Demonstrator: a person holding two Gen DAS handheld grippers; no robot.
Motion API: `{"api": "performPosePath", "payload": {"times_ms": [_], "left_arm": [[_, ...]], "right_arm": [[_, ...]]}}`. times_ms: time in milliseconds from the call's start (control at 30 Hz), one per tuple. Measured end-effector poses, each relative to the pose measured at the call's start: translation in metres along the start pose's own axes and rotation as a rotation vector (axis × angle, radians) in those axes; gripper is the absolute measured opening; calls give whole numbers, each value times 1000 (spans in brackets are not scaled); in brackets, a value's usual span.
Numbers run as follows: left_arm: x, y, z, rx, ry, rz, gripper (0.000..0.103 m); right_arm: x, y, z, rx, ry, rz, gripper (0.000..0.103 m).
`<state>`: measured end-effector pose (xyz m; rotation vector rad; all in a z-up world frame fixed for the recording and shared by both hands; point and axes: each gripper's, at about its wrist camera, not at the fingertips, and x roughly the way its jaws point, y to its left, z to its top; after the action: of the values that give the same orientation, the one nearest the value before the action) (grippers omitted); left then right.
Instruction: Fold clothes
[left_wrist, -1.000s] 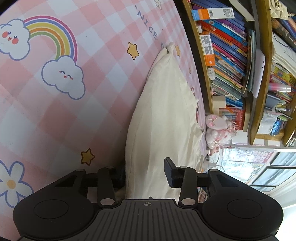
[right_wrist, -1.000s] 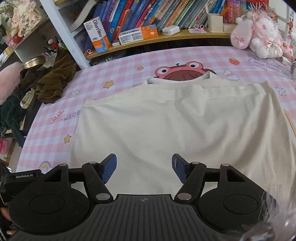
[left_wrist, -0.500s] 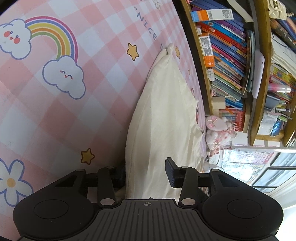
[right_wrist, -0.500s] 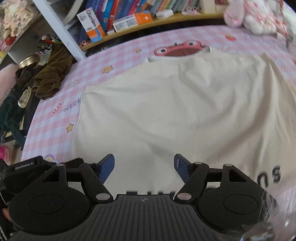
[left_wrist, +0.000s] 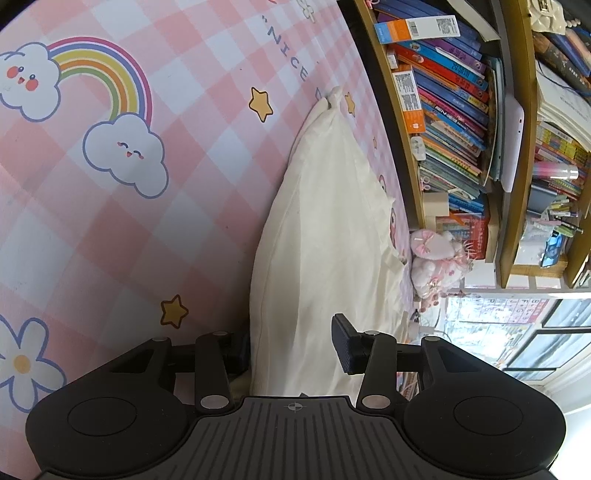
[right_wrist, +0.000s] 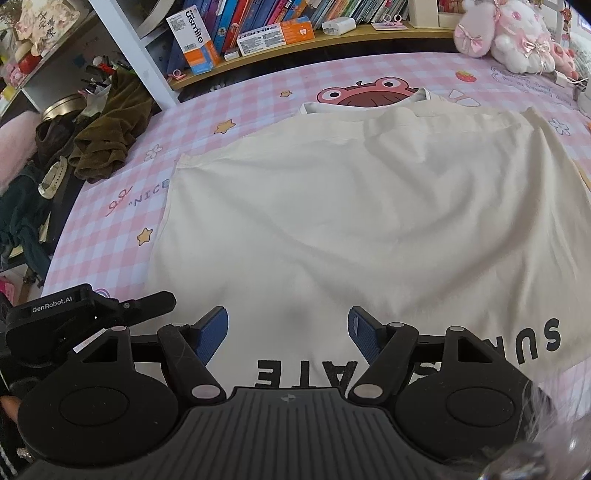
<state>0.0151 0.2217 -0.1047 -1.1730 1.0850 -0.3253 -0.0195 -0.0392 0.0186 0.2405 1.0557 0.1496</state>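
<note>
Against the earlier frames: the right gripper (right_wrist: 287, 330) has come forward and down, so black lettering at the near hem of the T-shirt (right_wrist: 362, 221) now shows between and beyond its jaws — a second ago only plain cloth lay there. The left gripper (left_wrist: 291, 350) has kept its place; its jaws stand slightly wider than before, the figure's rise too small to count as a motion.

The T-shirt is cream, spread flat on the surface (right_wrist: 258, 96), a pink checked mat, with mild creases. Collar at the far end from the right jaws, over a printed frog (right_wrist: 364, 96).

Right jaws: wide apart above the cloth, holding nothing. Left jaws: partly parted, the shirt's edge (left_wrist: 325, 229) running between them; the left pad is hidden behind the cloth, so whether it presses cannot be told.

The left view alone shows a printed rainbow (left_wrist: 107, 77) left of its jaws. The right view alone shows the lettering, the left gripper (right_wrist: 92, 314) just left of its own jaws, and brown clothing (right_wrist: 110, 125) far left. Both show a pink plush toy (right_wrist: 513, 33) and shelved books (left_wrist: 443, 122).
</note>
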Motion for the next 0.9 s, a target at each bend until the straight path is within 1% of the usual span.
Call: {"api": "performPosePath", "payload": {"times_ms": [367,733,900], "left_arm": [[-1,2,0,-15,-7,-14,43],[-3,9,0,-51,-14,-45,43],[-3,10,0,-49,-14,-49,43]], "right_arm": [[1,4,0,-24,9,-5,71],[4,6,-2,-44,24,-8,71],[7,9,-2,-58,32,-11,71]]}}
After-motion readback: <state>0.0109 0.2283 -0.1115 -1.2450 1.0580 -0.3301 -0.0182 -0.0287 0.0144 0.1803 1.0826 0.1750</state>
